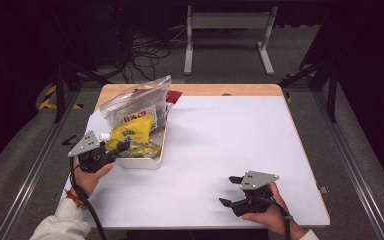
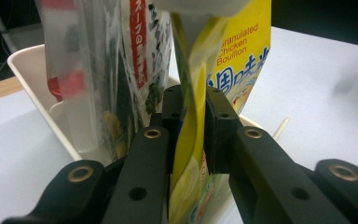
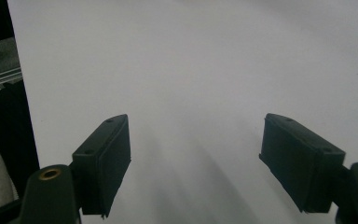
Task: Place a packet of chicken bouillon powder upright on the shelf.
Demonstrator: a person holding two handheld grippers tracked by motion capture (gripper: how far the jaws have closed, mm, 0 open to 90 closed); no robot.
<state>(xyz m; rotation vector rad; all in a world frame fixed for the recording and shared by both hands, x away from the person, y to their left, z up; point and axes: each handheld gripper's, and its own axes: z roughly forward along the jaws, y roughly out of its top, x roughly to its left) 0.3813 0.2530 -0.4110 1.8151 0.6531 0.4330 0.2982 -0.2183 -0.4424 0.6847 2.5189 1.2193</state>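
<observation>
The left claw [image 1: 122,147] sits at the left side of the desk [image 1: 220,150], at the near edge of a white tray [image 1: 152,162], and its jaws are nearly closed on the lower part of a yellow pouch [image 1: 132,131]; in the left gripper view the black pads [image 2: 219,126] lie on either side of the thin yellow pouch [image 2: 191,140], which passes up between them, though whether they press it tightly is hard to tell. The pouch carries English print reading granulated chicken bouillon and has a white cap at its upper left end in the high view. It stands tilted in the tray, leaning against a clear zip bag [image 1: 135,102] with printed packets inside, which rises behind it at the far end of the tray. The right claw [image 1: 230,190] rests well apart from the tray, near the front right of the desk, held by the person's right hand [image 1: 265,217]; its jaws stand wide with nothing between them, and the right gripper view looks over bare white desk [image 3: 191,70] between the two pads
</observation>
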